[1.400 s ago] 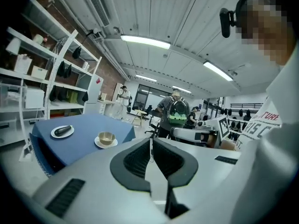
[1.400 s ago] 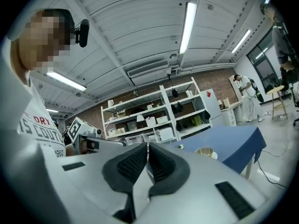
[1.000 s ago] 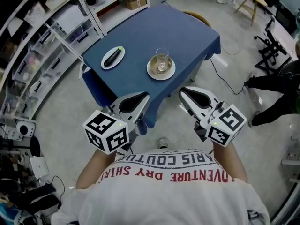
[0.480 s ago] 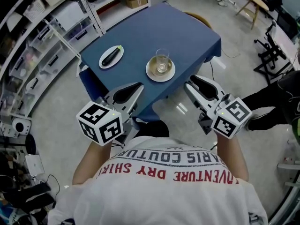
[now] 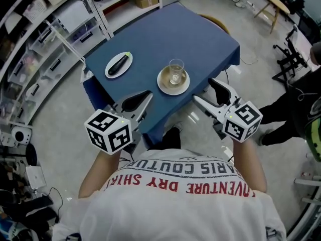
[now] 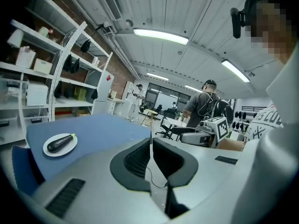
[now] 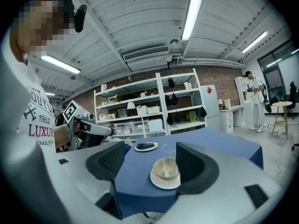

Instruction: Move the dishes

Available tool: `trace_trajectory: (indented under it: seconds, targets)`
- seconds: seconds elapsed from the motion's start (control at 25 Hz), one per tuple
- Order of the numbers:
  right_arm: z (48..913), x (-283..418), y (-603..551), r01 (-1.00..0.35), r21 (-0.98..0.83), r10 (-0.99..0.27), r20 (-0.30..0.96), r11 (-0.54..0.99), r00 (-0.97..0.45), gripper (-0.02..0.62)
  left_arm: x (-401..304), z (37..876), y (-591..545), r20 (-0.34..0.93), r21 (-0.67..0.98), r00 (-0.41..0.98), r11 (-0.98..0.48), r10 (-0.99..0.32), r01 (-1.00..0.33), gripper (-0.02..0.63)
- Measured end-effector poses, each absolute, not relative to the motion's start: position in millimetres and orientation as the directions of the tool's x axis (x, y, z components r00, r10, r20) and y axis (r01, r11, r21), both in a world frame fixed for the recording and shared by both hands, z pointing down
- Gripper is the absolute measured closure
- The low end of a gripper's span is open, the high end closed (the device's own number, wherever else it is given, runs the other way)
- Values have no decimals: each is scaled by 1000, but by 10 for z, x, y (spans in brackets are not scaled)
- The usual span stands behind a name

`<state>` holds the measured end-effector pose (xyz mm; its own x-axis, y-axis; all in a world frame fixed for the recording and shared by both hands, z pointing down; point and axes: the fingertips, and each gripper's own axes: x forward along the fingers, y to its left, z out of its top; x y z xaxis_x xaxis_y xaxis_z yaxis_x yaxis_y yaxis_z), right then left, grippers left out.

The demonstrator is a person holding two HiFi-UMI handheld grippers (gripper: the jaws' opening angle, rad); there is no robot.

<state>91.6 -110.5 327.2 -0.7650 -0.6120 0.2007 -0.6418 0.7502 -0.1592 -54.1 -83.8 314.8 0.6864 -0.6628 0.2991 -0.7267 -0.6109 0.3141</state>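
On the blue table [image 5: 195, 39] a clear glass [image 5: 175, 70] stands on a white saucer [image 5: 173, 83] near the front edge. A white plate [image 5: 119, 65] with a dark eggplant on it lies further left. My right gripper [image 5: 207, 92] is open at the table's front right corner, short of the saucer. In the right gripper view the saucer [image 7: 165, 178] and glass [image 7: 168, 166] show between the spread pads of that gripper [image 7: 152, 161]. My left gripper [image 5: 148, 95] is shut and empty by the front edge; the left gripper view shows the plate [image 6: 60, 143] off to its left.
Storage shelves [image 5: 45, 29] run along the left side of the table. A person in dark clothes [image 5: 296, 109] stands at the right, near a chair [image 5: 288, 49]. A wooden seat [image 5: 213, 19] shows behind the table's far corner.
The person has stepped closer to the table. The right gripper's jaws have gone from shut to open and it swung in toward the saucer. The left gripper stays shut.
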Motion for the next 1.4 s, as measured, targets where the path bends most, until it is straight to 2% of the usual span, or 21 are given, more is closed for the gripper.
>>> trace_trajectory:
  seconds: [0.64, 1.24, 1.32, 1.4]
  targets:
    - [4103, 364, -2121, -574, -40, -521, 371, 818, -768, 270, -739, 3789, -1712, 399, 400, 636, -499, -660, -769, 565]
    - [4492, 76, -2417, -557, -32, -502, 392, 830, -771, 272, -879, 4104, -1872, 459, 415, 607, -448, -649, -792, 565]
    - [4494, 70, -2423, -555, -18, -505, 391, 831, -769, 304, -894, 4134, -1883, 463, 418, 604, -441, -649, -795, 565]
    - [4495, 70, -2430, -553, -13, -504, 392, 833, -769, 308, -910, 4155, -1889, 467, 419, 599, -434, -650, -797, 565]
